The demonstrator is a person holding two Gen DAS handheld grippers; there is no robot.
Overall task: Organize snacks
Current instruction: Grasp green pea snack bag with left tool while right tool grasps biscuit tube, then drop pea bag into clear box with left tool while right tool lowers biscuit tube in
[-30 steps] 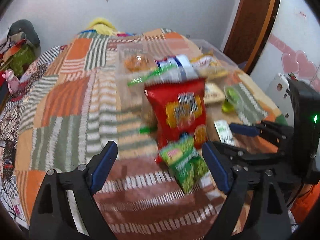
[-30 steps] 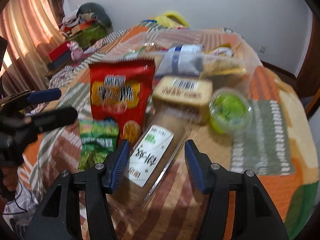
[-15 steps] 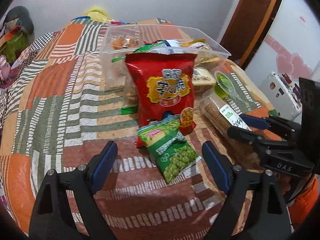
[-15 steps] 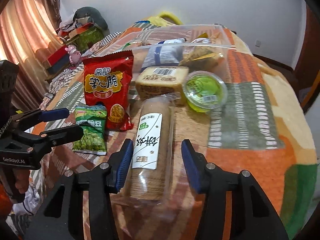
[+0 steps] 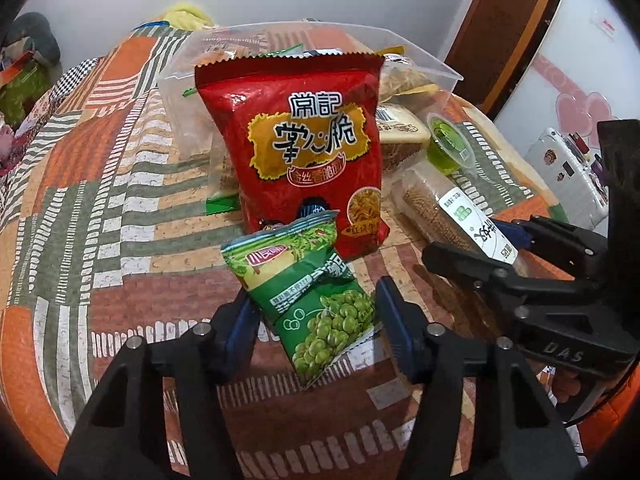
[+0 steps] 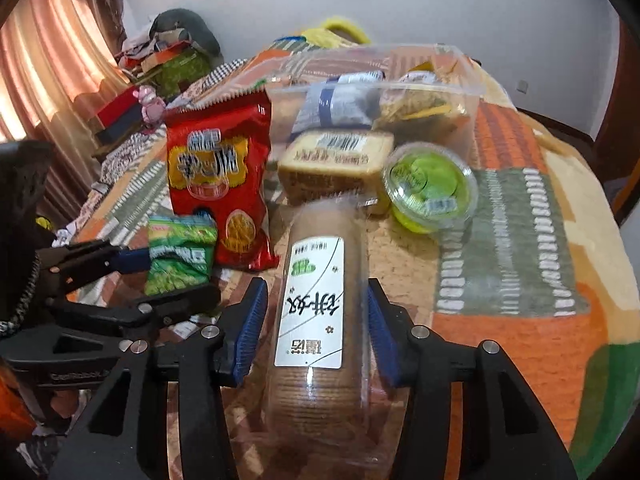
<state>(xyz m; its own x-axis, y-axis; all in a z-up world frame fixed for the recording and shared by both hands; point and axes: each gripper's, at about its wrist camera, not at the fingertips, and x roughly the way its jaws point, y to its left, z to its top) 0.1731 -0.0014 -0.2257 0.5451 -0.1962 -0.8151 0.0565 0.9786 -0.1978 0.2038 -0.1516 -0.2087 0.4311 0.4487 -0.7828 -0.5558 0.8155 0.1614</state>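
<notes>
A green pea packet (image 5: 316, 300) lies on the patchwork bed between the fingers of my left gripper (image 5: 314, 320), which is open around it; it also shows in the right wrist view (image 6: 180, 252). A clear-wrapped cracker sleeve (image 6: 316, 320) lies between the fingers of my right gripper (image 6: 314, 328), open around it, with a small gap on each side. A red noodle-snack bag (image 5: 304, 148) leans against a clear plastic bin (image 5: 440, 72) that holds several snacks.
A wrapped tan cake (image 6: 336, 160) and a green jelly cup (image 6: 428, 188) lie in front of the bin. The bed edge falls off at the right (image 6: 600, 240). Clutter and a pink toy (image 6: 150, 104) sit at the far left.
Both grippers have moved forward and down. The left has narrowed around the pea packet; the right now straddles the cracker sleeve.
</notes>
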